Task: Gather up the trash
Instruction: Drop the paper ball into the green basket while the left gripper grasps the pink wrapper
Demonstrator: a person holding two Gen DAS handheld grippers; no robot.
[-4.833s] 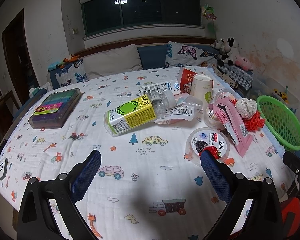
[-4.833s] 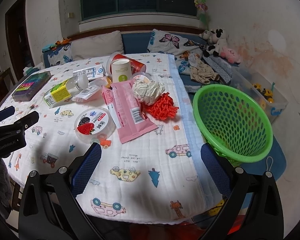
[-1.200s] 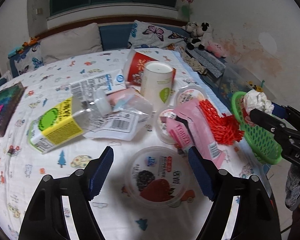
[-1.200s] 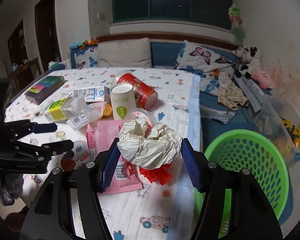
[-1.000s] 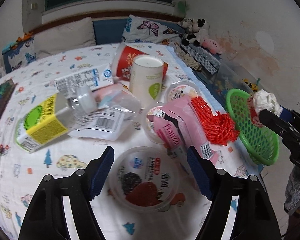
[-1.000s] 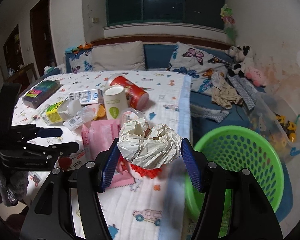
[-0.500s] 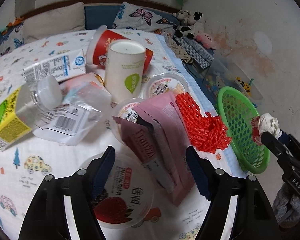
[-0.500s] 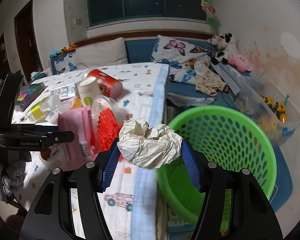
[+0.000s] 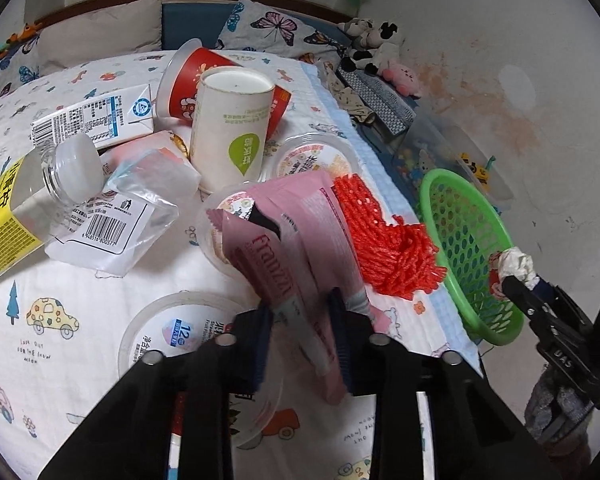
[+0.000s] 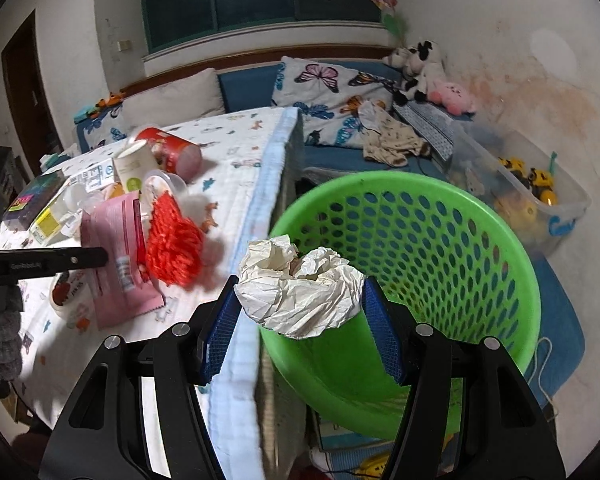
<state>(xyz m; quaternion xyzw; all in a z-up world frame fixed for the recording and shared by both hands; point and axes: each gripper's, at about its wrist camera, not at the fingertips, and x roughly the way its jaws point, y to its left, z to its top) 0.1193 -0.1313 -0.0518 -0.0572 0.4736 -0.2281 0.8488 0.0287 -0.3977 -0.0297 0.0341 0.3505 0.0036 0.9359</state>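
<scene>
- Step in hand: two pieces of trash in transit at once; the right gripper (image 10: 300, 316) pinches a crumpled paper wad (image 10: 300, 292) between its blue pads, held over the near rim of the green basket (image 10: 480, 240), which stands on the floor beside the worktop (image 9: 80, 280)
- Left gripper (image 9: 300, 332): jaws have just been closing, and now stand narrow around the lower end of the pink wrapper (image 9: 284, 240); the pads appear to press on it, and the upper part of the wrapper lies draped over a clear lidded cup (image 9: 220, 216)
- Next move, as judged: carry the wad further over the basket's mouth and spread the jaws to let it fall; then lift the wrapper clear and bring it across to the same basket
- In the way: the red mesh net (image 9: 380, 240) lies touching the wrapper's right edge and may drag along; a flat yoghurt tub (image 9: 172, 332) sits just under the left gripper and could be nudged
- Around, untouched: upright white paper cup (image 9: 232, 128), red cup (image 9: 188, 76) on its side behind it, milk carton (image 9: 96, 116), clear bottle with yellow label (image 9: 32, 184), clear plastic bag (image 9: 116, 220), second lidded tub (image 9: 316, 160)
- Beyond the worktop: butterfly pillows, plush toys, a clear toy bin
</scene>
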